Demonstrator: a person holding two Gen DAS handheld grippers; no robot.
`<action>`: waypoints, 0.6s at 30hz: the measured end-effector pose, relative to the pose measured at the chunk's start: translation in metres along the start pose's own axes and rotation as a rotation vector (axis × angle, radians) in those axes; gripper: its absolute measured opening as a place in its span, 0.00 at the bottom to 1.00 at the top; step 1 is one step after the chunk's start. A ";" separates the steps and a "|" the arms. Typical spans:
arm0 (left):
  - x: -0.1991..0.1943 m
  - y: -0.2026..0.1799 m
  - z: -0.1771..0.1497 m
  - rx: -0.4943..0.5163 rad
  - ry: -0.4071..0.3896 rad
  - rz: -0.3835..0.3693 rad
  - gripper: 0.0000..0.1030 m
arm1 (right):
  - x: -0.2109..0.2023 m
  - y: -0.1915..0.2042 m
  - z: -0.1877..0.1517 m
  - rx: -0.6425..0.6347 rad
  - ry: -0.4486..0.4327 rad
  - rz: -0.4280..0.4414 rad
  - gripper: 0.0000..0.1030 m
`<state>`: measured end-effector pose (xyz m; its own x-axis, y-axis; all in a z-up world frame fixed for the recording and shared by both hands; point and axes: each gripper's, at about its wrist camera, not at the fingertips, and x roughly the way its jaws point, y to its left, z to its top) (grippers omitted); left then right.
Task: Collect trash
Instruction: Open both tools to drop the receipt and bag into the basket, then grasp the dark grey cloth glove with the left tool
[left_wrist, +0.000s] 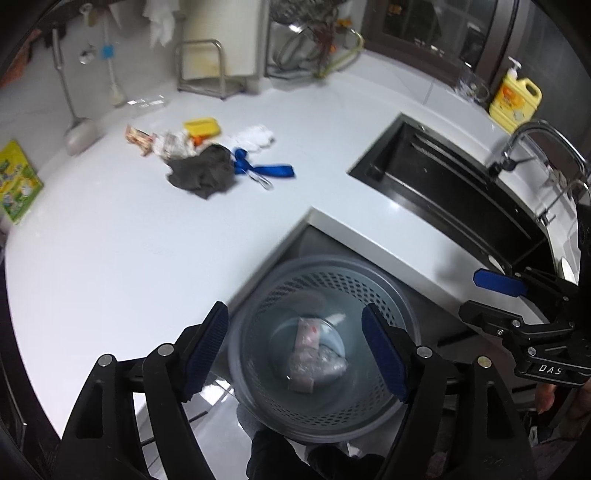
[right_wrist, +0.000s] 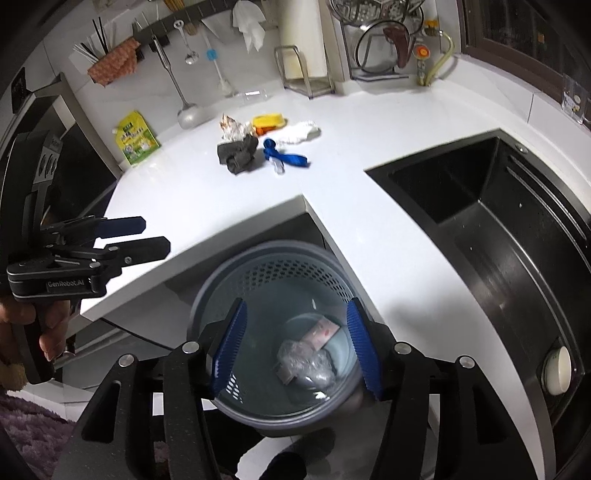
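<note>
Left tool: its two blue pads are spread wide with nothing between them; it hangs right over the bin
Right tool: its blue pads are spread wide too and hold nothing; it also hangs over the bin, close beside the left one
Bin: a gray round basket with small holes in its wall, standing on the floor in the corner under the table edge
Trash in the bin: a crinkly see-through wrapper and a small pink and white packet lie on the bottom
Table: white and wide, bent around the bin
Sink: dark and deep, set into the table on the right; a small white bowl sits in its near end
Trash on the table: a little heap well away from the bin, toward the back
Gray cloth: crumpled at the front of the heap
Blue ribbon: just right of the cloth
White tissue: behind the ribbon
Yellow sponge: behind the cloth
Crumpled wrappers: left of the sponge
Green pouch: stands far left by the wall
Yellow soap bottle: far right, behind the sink
</note>
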<state>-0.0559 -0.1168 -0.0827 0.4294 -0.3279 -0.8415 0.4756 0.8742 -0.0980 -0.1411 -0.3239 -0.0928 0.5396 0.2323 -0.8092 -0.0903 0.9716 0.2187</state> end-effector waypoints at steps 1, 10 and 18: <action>-0.004 0.003 0.001 -0.008 -0.011 0.008 0.71 | 0.000 0.001 0.001 0.000 -0.002 0.004 0.53; -0.017 0.050 0.014 -0.070 -0.052 0.060 0.73 | 0.018 0.024 0.029 -0.047 -0.013 0.033 0.56; 0.014 0.087 0.044 -0.039 -0.027 0.062 0.77 | 0.045 0.025 0.055 0.004 0.009 0.011 0.56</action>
<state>0.0257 -0.0612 -0.0799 0.4778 -0.2814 -0.8322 0.4170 0.9064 -0.0671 -0.0730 -0.2921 -0.0935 0.5314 0.2433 -0.8114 -0.0930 0.9688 0.2296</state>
